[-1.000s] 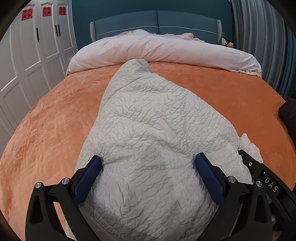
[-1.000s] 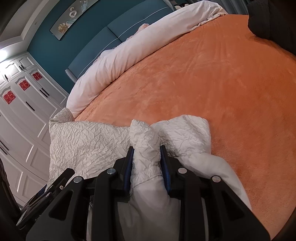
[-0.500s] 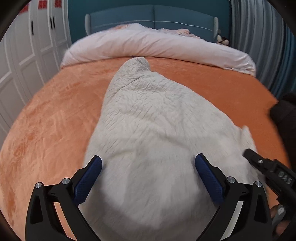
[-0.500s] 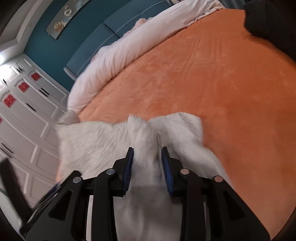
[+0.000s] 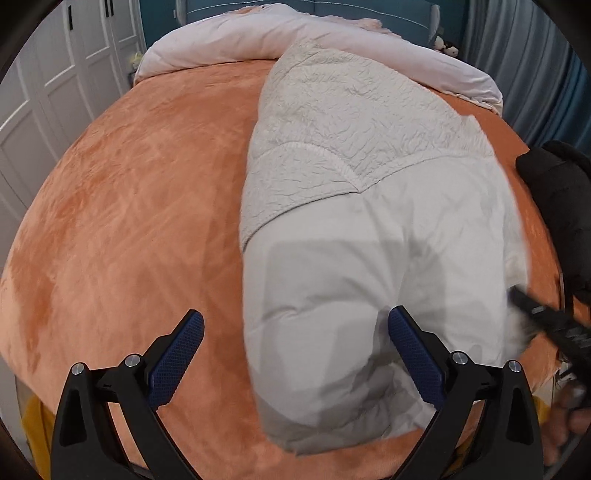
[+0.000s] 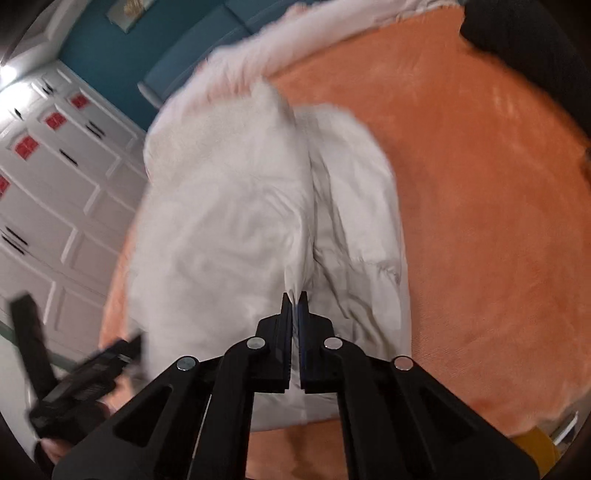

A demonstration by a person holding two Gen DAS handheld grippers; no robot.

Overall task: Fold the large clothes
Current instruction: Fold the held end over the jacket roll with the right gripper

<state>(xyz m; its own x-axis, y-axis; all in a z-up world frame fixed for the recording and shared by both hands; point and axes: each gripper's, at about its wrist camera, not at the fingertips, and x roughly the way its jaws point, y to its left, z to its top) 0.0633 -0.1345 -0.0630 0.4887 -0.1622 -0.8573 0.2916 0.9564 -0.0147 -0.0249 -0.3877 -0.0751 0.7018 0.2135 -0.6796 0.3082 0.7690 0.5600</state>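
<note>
A large white garment (image 5: 369, 229) lies on the orange bedspread (image 5: 129, 206), its smooth lining side turned up over the crinkled outer side. My left gripper (image 5: 295, 354) is open and empty, its right finger over the garment's near edge and its left finger over the bedspread. My right gripper (image 6: 294, 299) is shut on a pinch of the garment (image 6: 258, 221) near its front edge. The right gripper also shows blurred at the right edge of the left wrist view (image 5: 546, 325).
A rolled pale duvet (image 5: 295, 33) lies along the head of the bed. A black garment (image 5: 561, 206) sits at the right edge of the bed. White wardrobe doors (image 5: 48, 85) stand on the left.
The right gripper closed tight on the garment and pulled its near part up and over, exposing the smooth lining. The left gripper shifted left and stayed open.
</note>
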